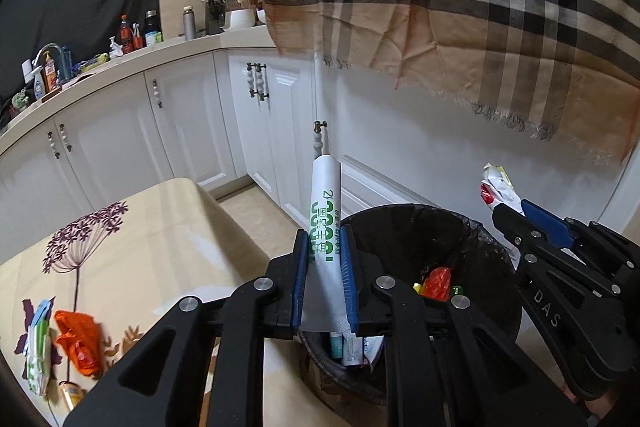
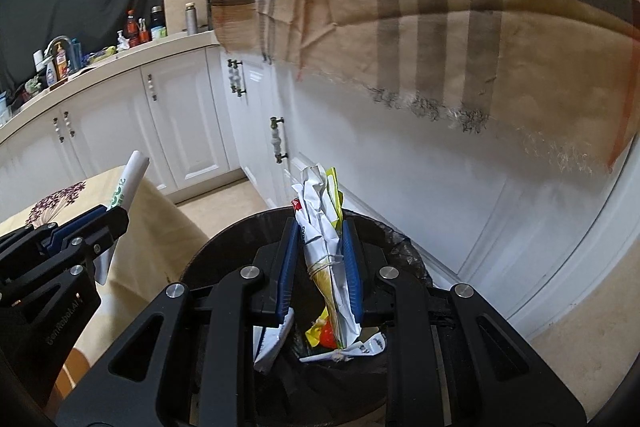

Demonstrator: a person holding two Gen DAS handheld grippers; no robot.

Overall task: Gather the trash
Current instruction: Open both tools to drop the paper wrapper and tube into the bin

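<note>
I had both tongs over the black-lined trash bin [image 1: 432, 239], which stood on the floor by white cabinets, just beside the floral worktop [image 1: 132, 227]. My left tongs [image 1: 324, 279] were clamped nearly shut on a white paper tube with green print [image 1: 326, 211], its tip pointing up and away from me. My right tongs [image 2: 322, 267] were likewise pinched almost closed on a crumpled white and yellow wrapper [image 2: 322, 223]. Wrappers already lay inside the bin. To drop cleanly, I judged each load should sit well inside the rim before I spread the tongs, the long tube tipped downward so it would not catch the edge. An orange wrapper [image 1: 78, 341] and a green and white packet [image 1: 38, 355] remained on the worktop.
</note>
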